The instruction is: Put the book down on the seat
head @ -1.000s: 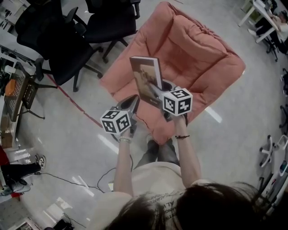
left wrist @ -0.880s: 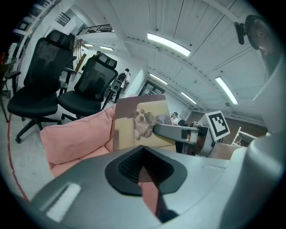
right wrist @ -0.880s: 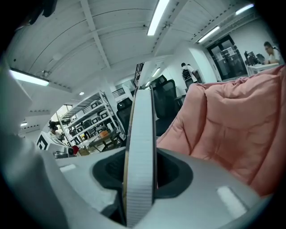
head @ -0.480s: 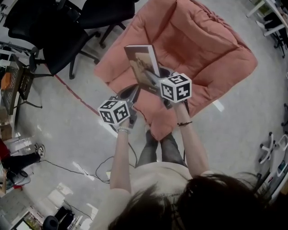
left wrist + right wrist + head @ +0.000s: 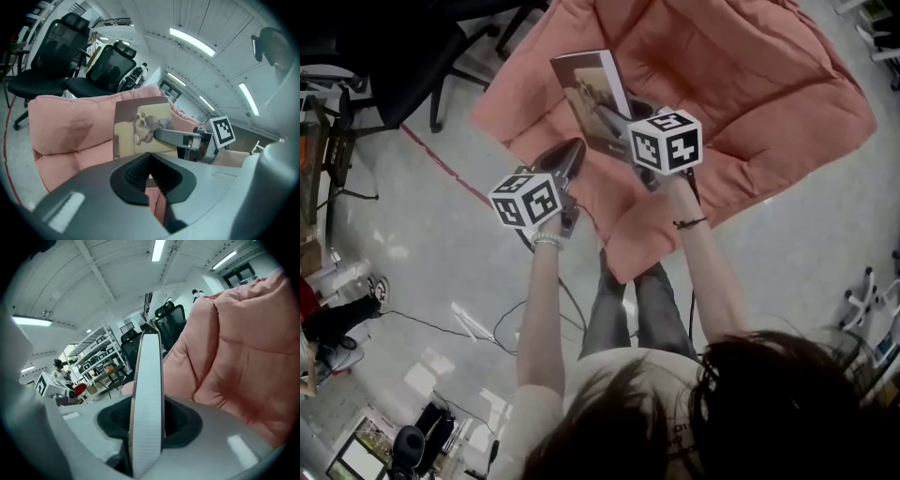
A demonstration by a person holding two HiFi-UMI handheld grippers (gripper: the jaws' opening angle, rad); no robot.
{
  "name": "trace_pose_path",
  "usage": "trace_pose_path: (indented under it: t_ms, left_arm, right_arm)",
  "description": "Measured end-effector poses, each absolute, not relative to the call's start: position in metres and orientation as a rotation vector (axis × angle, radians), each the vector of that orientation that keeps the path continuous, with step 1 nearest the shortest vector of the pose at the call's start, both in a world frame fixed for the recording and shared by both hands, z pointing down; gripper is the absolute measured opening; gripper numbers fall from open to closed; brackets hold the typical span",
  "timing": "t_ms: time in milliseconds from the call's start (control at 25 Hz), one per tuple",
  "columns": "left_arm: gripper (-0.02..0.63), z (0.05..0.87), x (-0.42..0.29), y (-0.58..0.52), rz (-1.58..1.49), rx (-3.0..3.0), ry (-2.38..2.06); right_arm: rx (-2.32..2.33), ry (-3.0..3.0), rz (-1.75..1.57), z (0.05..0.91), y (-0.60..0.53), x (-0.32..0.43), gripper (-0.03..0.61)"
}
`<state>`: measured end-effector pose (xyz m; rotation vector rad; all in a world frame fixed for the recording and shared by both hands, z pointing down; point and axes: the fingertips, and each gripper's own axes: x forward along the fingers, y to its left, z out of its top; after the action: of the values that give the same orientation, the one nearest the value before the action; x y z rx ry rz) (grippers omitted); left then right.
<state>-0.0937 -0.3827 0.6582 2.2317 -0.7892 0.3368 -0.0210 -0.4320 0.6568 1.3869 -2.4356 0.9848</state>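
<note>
book (image 5: 586,89) sits clamped in your right gripper (image 5: 623,122) above the pink seat (image 5: 750,84); your left gripper (image 5: 567,155) is closed on nothing.

Salmon-pink seat (image 5: 750,75), tan dog-picture book (image 5: 593,92)

An office-like lab: black swivel chairs (image 5: 49,56), stocked shelving racks (image 5: 95,359), ceiling strip lights (image 5: 192,41) overhead.
</note>
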Motion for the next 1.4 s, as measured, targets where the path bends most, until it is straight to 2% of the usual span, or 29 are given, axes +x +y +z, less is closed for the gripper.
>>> trace_pose_path:
  t_ms: [400,1400]
  left_arm:
    - [-0.002,0.736,-0.086,-0.408,0.400,2.198,-0.794]
    - [-0.002,0.777,-0.080,-0.427,0.450,2.127,-0.783]
  right_arm:
    - [1.332,-2.433,0.996,0.735,-0.460,-0.019,0.146]
    - [1.304,-2.393,1.025,0.784,-0.477,-0.022,0.149]
